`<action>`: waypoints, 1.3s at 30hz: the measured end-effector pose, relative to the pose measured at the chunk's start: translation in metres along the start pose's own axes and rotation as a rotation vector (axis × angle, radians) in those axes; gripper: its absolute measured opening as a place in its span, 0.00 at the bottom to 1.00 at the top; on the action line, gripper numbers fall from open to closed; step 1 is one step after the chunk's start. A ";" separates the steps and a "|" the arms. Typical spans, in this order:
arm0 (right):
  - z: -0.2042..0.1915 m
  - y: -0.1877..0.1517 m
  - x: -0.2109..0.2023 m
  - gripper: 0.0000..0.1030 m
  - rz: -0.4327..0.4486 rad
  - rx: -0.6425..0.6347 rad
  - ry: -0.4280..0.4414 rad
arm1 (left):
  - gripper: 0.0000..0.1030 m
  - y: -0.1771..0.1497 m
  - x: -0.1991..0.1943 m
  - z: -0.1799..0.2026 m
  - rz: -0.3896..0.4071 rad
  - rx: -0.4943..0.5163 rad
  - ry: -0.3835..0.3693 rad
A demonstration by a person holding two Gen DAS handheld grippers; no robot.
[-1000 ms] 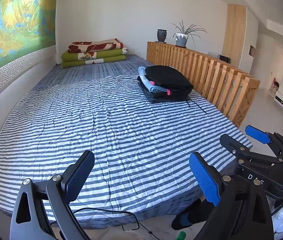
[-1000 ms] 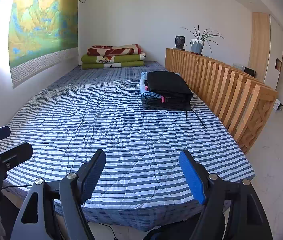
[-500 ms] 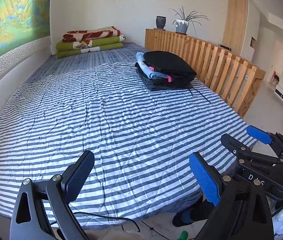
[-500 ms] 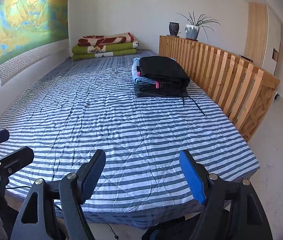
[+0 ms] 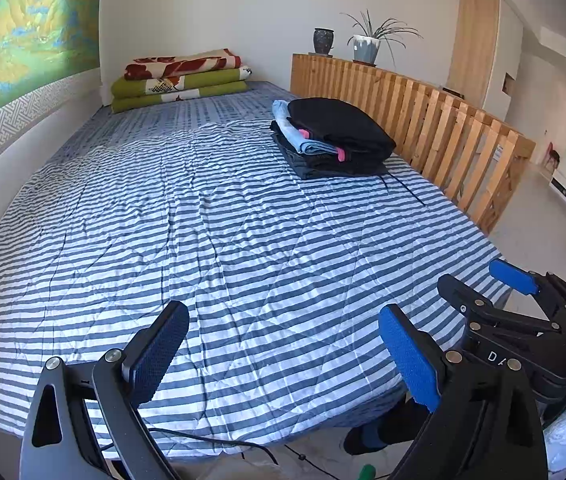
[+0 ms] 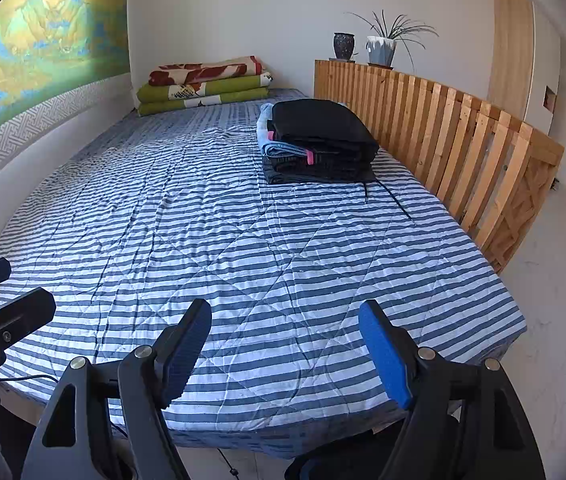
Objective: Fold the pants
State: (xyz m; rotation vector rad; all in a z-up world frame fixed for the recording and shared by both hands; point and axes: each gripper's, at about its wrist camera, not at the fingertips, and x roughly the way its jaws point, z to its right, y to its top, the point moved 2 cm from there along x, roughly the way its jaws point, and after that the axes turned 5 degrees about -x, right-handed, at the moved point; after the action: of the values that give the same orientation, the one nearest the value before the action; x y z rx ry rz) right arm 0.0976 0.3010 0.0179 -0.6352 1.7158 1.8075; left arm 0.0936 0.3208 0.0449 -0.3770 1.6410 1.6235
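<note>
Both of your tongs, the left gripper (image 5: 283, 354) and the right gripper (image 6: 285, 354), stand wide open with nothing between the pads, held over the near end of the striped bed (image 5: 219, 240). Over the last second your view has crept forward and tipped down a little, so the pile of folded clothes (image 5: 333, 140) sits lower and larger; nothing on the bed itself has moved. The black pants on top (image 6: 321, 124) already lie folded, resting on a light blue garment (image 5: 297, 136) and darker ones beneath, well apart from your grippers and close to the wooden railing (image 5: 423, 120). That fits either a finished fold just set down or a stack you are about to draw from. The folded pants' long axis runs along the bed, away from you towards the blankets (image 5: 181, 80).
</note>
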 end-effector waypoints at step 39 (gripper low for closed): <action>-0.015 -0.007 0.006 0.71 -0.030 -0.015 0.006 | 0.95 -0.009 0.014 -0.016 -0.015 -0.036 0.009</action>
State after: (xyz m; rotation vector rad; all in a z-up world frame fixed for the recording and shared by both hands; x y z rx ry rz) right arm 0.0977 0.2866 0.0077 -0.6697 1.6902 1.8010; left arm 0.0860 0.3084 0.0268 -0.4146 1.6138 1.6444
